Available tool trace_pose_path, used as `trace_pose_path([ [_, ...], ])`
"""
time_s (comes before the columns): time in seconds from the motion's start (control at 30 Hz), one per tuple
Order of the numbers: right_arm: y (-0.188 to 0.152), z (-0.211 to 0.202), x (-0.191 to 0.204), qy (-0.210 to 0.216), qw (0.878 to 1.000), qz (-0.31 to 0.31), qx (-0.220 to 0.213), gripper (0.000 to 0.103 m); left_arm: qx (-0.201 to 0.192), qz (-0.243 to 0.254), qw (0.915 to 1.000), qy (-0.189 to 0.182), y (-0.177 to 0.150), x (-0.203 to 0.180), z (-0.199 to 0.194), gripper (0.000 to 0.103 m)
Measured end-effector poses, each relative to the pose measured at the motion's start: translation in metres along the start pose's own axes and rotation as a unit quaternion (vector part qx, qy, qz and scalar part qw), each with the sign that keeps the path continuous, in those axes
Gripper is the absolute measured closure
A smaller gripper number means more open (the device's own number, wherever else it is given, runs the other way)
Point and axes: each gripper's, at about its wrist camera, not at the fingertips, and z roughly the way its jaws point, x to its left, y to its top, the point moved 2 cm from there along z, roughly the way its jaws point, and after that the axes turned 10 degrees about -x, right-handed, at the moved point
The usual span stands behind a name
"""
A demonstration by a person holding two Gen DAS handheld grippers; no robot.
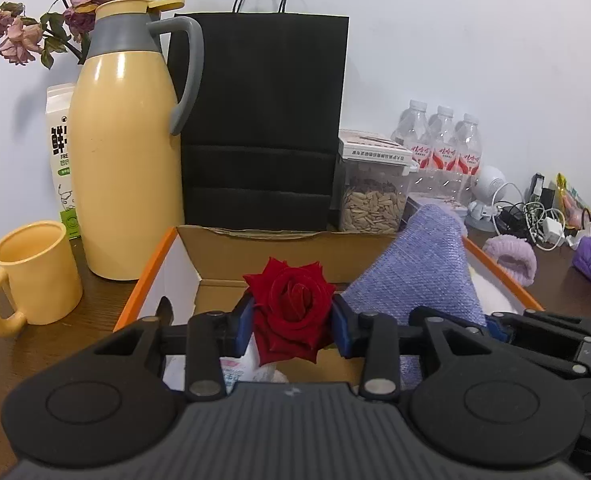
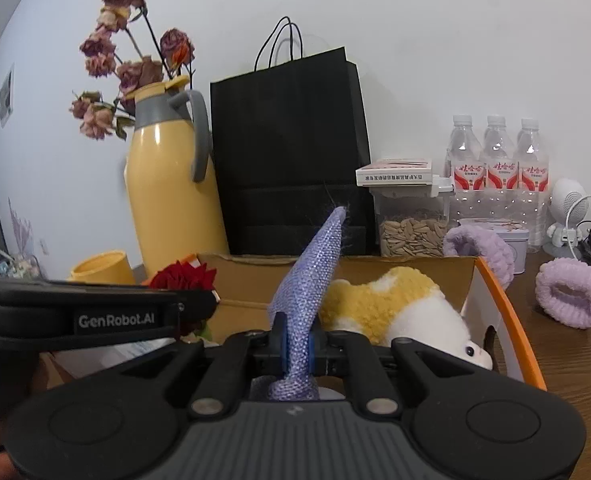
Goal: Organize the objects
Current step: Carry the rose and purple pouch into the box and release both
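An open cardboard box (image 1: 231, 256) with an orange rim (image 2: 507, 320) lies on the wooden table right in front of both grippers. My left gripper (image 1: 292, 320) is shut on a red rose (image 1: 289, 300), its blue pads pressing the bloom from both sides above the box's near left part. Over the box's middle, my right gripper (image 2: 297, 344) is shut on a purple woven cloth (image 2: 315, 264) that stands up to a point. A yellow and white plush toy (image 2: 395, 312) lies inside the box at the right. The rose (image 2: 183, 276) also shows at left in the right wrist view.
Behind the box stand a yellow thermos jug (image 1: 123, 160), a black paper bag (image 1: 263, 120), a seed container (image 1: 371, 200) and water bottles (image 1: 439, 144). A yellow mug (image 1: 35, 276) sits at the left. Purple fluffy bands (image 2: 567, 300) and tangled cables (image 1: 535, 216) lie at the right.
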Motion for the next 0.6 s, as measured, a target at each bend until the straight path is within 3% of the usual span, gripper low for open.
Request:
trace_pose_path([
  [0.03,-0.001,0.001,0.0,-0.005,1.0,-0.002,0.008,0.083,-0.001,0.002,1.0,-0.001,-0.001,0.0,-0.001,0.06],
  [0.1,-0.006,0.003,0.0,-0.016,0.999,-0.01,0.03,0.06,-0.004,0.01,0.9999,-0.004,-0.003,0.0,-0.003,0.054],
  [0.13,-0.006,0.002,0.0,-0.023,0.999,-0.013,0.033,0.044,-0.006,0.015,0.9999,-0.005,-0.004,0.0,-0.004,0.045],
  [0.23,-0.005,-0.004,0.002,-0.031,0.999,-0.02,0.023,0.023,-0.022,0.017,0.9996,0.009,-0.004,0.002,-0.009,0.0],
  [0.27,-0.004,-0.007,0.003,-0.03,0.999,-0.02,0.02,0.01,-0.032,0.013,0.9993,0.015,-0.003,0.004,-0.012,0.0],
  [0.3,-0.003,-0.009,0.004,-0.028,0.999,-0.021,0.018,0.005,-0.036,0.01,0.9992,0.017,-0.003,0.005,-0.013,0.0],
  [0.33,-0.003,-0.01,0.005,-0.029,0.999,-0.025,0.015,0.0,-0.034,0.008,0.9992,0.018,-0.002,0.007,-0.014,0.0],
  [0.6,0.0,-0.02,0.011,-0.036,0.999,-0.041,0.007,0.0,-0.051,-0.007,0.9984,0.024,-0.001,0.015,-0.024,0.0],
])
